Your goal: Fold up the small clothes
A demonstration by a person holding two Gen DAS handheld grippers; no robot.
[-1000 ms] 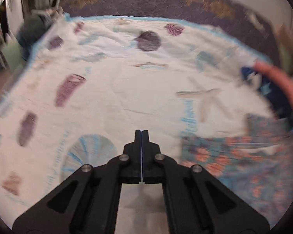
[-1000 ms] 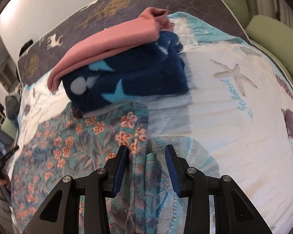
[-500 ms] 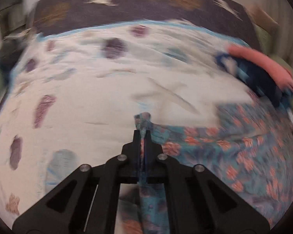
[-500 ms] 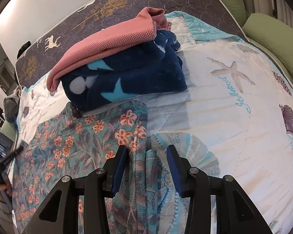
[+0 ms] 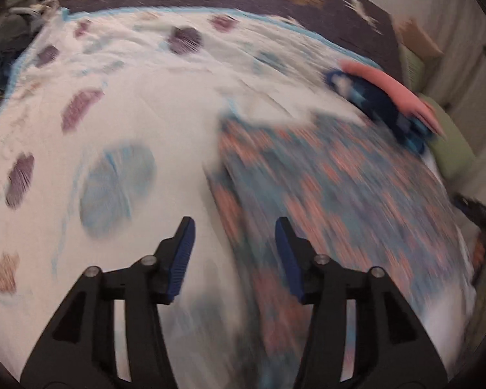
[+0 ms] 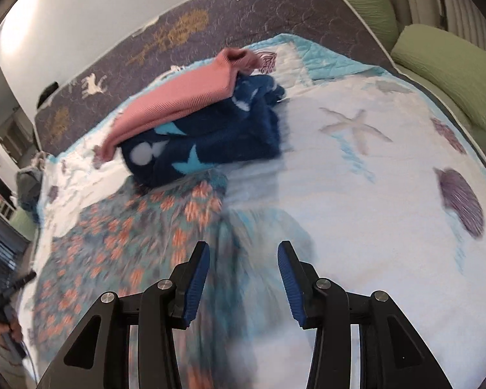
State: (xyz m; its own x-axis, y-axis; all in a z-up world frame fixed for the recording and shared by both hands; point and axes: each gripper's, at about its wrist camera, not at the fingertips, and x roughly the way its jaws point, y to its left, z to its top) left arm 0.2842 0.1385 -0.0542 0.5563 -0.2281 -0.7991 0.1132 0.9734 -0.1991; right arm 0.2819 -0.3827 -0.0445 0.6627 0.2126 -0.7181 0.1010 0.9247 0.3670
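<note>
While the floral garment (image 6: 120,236) lies flat just beside the folded stack (image 6: 204,129), left gripper (image 5: 233,243) and right gripper (image 6: 241,267) gape wide, empty.

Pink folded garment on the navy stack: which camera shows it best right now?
The right wrist view: the pink garment lies near centre, fairly sharp, atop the navy star-print blanket. The left wrist view shows it only as a blurred strip at the right edge.
</note>
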